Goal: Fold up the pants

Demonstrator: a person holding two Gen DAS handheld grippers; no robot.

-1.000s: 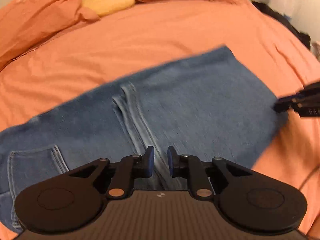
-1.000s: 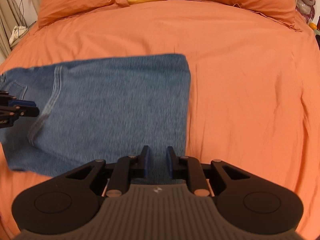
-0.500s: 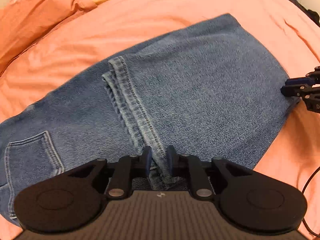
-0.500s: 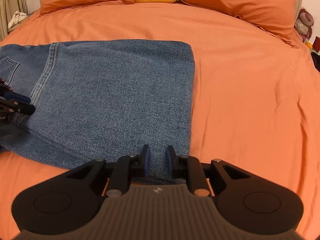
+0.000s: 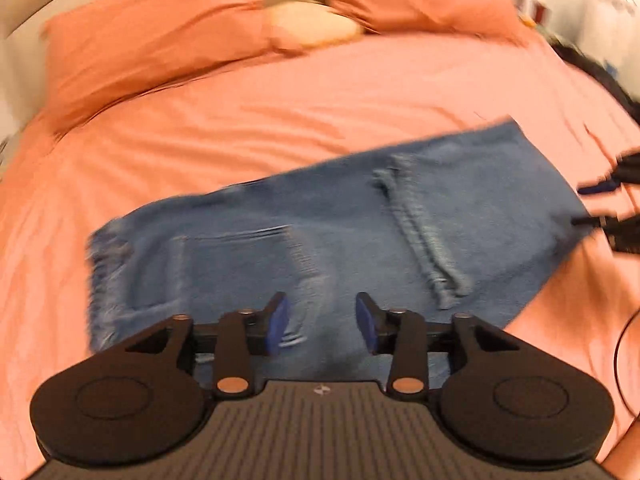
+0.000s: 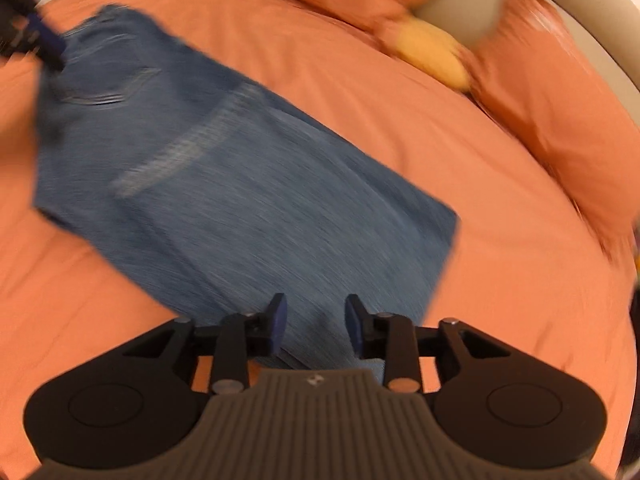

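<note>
Blue jeans [image 5: 328,232] lie folded flat on the orange bed; the leg hems [image 5: 424,236] rest on top of the seat part, with a back pocket [image 5: 236,264] to the left. My left gripper [image 5: 322,326] is open and empty, above the near edge of the jeans. The jeans [image 6: 240,200] also show in the right wrist view, where my right gripper [image 6: 314,322] is open and empty over their near edge. Each gripper shows at the edge of the other's view: the right one [image 5: 604,208], the left one [image 6: 40,44]. Both views are blurred.
The orange bedsheet [image 5: 280,120] spreads all around the jeans. Orange pillows [image 5: 152,52] and a yellow cushion [image 6: 436,60] lie at the head of the bed. Dark clutter [image 5: 592,72] sits beyond the bed's right side.
Both grippers have opened and let go of the jeans, then pulled back. The left view has swung left, so the hems now lie to its right. The jeans lie folded.
</note>
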